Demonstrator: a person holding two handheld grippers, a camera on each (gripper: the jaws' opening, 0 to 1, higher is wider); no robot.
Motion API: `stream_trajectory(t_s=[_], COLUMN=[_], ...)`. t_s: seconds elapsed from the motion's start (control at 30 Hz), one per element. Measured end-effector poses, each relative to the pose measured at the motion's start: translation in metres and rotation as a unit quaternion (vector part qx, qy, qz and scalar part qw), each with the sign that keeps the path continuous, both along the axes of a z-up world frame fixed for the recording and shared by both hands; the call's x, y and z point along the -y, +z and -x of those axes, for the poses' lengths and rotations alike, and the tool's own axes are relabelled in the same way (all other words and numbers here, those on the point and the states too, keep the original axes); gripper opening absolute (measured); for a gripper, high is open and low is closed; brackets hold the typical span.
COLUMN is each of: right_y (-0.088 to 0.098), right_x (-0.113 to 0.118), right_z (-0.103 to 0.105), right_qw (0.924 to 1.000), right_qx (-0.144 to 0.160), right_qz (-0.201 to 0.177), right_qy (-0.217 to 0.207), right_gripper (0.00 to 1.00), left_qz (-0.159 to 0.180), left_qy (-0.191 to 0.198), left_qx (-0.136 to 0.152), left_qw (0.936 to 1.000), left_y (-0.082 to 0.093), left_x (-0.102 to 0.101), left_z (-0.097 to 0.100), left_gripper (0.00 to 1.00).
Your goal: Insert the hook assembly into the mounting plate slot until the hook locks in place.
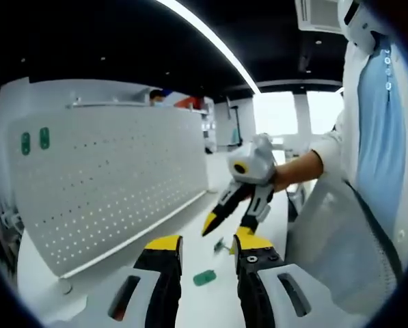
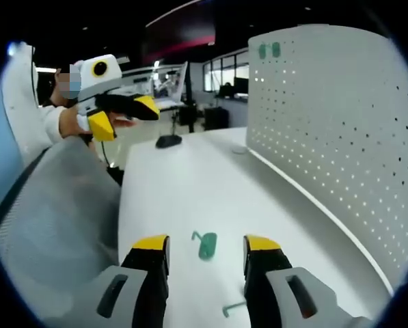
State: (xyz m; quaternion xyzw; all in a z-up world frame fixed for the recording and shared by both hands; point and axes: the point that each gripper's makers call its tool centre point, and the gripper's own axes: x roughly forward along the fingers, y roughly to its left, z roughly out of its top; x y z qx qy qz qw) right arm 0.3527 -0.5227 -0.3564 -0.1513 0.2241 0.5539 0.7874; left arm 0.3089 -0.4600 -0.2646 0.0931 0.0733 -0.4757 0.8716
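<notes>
**Right gripper view: hook still loose on the table**

The green hook assembly (image 2: 206,244) lay flat on the white table (image 2: 183,178), just ahead of and between the right gripper (image 2: 207,247)'s wide-open, empty jaws. It looked small, light, rigid plastic, probably slippery; best pinched across its flat body. The pegboard mounting plate (image 2: 327,116) stood along the table's far edge. The left gripper (image 1: 205,247) hovered open, empty.
</notes>
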Motion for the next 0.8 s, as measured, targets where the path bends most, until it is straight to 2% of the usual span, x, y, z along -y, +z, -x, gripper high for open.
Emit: stream_trajectory(t_s=[0.13, 0.47, 0.8], right_y=[-0.015, -0.041, -0.059], right_x=[-0.001, -0.006, -0.013], right_z=[0.0, -0.001, -0.005], right_qw=[0.9998, 0.9987, 0.9982], right_qx=[-0.014, -0.044, -0.049], right_qz=[0.014, 0.018, 0.023], right_qy=[0.003, -0.017, -0.024], right_gripper=[0.39, 0.31, 0.28], left_qz=[-0.007, -0.015, -0.017], left_qy=[-0.006, -0.006, -0.014], left_qx=[-0.007, -0.018, -0.024], left_qw=[0.9999, 0.9997, 0.9995], left_y=[-0.004, -0.009, -0.011], left_x=[0.004, 0.004, 0.008], left_z=[0.001, 0.003, 0.004], left_gripper=[0.31, 0.3, 0.29])
